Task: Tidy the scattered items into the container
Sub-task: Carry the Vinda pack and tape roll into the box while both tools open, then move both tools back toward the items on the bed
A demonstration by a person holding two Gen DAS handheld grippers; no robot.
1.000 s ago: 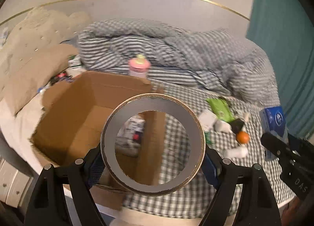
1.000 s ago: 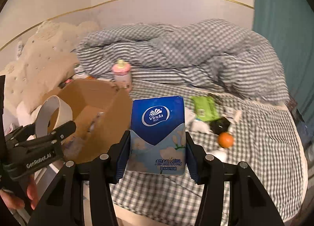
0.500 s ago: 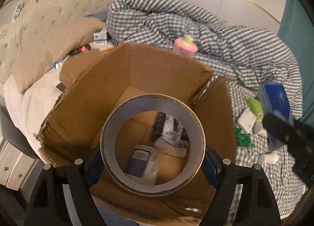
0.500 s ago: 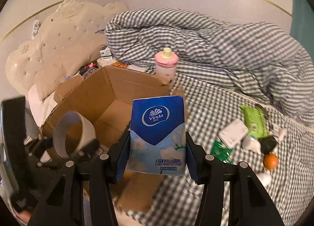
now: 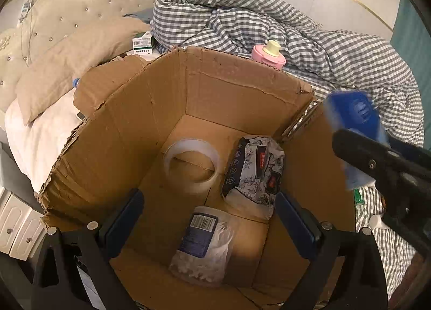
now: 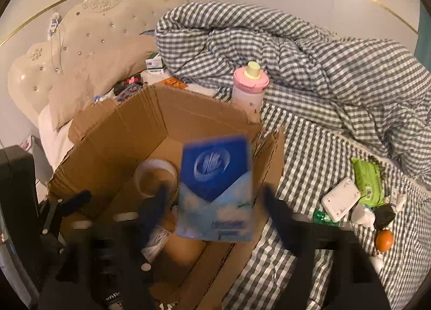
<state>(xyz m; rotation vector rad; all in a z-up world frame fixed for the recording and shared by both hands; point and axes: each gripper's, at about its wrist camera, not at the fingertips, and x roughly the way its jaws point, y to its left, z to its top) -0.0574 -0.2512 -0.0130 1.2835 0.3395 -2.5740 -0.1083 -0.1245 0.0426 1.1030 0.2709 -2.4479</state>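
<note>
A cardboard box (image 5: 150, 132) is seen standing open on the bed (image 6: 317, 148), filling the left wrist view from nine to three o'clock. The left gripper (image 5: 208, 218) is held over the box with its jaws opening and nothing between them. On the box floor, at twelve o'clock of that gripper, a clear tape roll (image 5: 191, 166) is seen lying, with a patterned packet (image 5: 254, 172) just beside it at one o'clock and a clear bag with a barcode label (image 5: 202, 245) nearer the camera. In the right wrist view the right gripper (image 6: 215, 202) is shown over the box's right edge, its jaws opening; a blue tissue pack (image 6: 215, 188), blurred, is seen between the fingers but apart from both. A pink bottle (image 6: 249, 86) is seen upright behind the box at twelve o'clock. At three o'clock, on the checked sheet, a green wipes pack (image 6: 367, 180), a white case (image 6: 340, 198) and an orange (image 6: 384, 240) are left scattered.
</note>
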